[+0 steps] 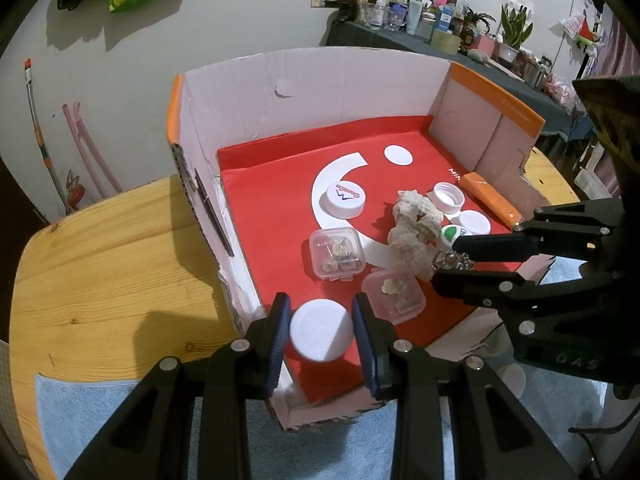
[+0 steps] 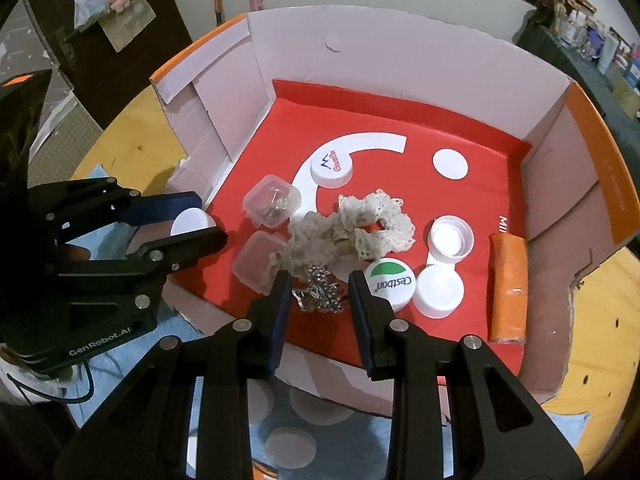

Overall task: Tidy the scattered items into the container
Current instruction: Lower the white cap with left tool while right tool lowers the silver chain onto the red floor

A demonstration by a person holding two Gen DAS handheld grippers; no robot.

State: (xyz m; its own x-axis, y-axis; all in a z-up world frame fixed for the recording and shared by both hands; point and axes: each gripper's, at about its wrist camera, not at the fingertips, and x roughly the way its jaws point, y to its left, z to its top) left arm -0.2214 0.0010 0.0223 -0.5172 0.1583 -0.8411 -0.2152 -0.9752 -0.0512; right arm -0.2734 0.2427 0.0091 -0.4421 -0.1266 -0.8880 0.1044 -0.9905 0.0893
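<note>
A shallow cardboard box (image 1: 240, 92) (image 2: 400, 72) with a red floor holds several white caps, two clear small cases (image 1: 337, 254) (image 2: 272, 205), a cream lace scrunchie (image 1: 412, 228) (image 2: 352, 228) and an orange packet (image 1: 492, 198) (image 2: 508, 288). My left gripper (image 1: 322, 320) (image 2: 196, 216) is open around a plain white cap (image 1: 321, 330) (image 2: 192, 220) at the box's near left corner. My right gripper (image 2: 320, 292) (image 1: 448, 256) is open around a silver rhinestone brooch (image 2: 320, 292) (image 1: 454, 260) on the red floor.
The box stands on a round wooden table (image 1: 104, 264) with a light blue towel (image 1: 80, 412) at the near edge. White discs (image 2: 290, 448) lie on the towel outside the box. A cluttered shelf (image 1: 440, 20) stands behind.
</note>
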